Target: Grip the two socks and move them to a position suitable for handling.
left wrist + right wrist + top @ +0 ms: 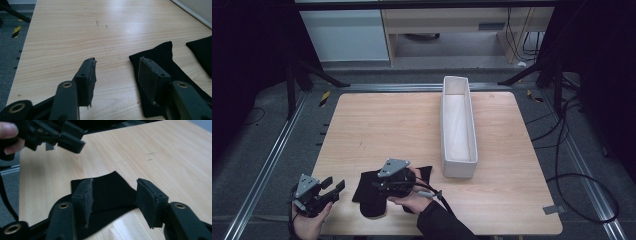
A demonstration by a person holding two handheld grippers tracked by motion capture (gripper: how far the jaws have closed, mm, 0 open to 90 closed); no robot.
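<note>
Two black socks lie flat on the near part of the wooden table (pixel 377 125). One black sock (pixel 369 195) is on the left, and the other black sock (pixel 426 175) is just to its right, partly under the person's right hand.

The right gripper (pixel 113 195) hangs low over the left sock. Its jaws stand apart, with the sock's cuff end below and between them, but the pads do not squeeze it.

The left gripper (pixel 116 75) is at the near left corner of the table. Its jaws are apart too, with bare wood between them and one jaw over the sock's edge. It holds nothing.

A long white box (pixel 472 150) sits on the right side of the table, reaching toward the far edge.
</note>
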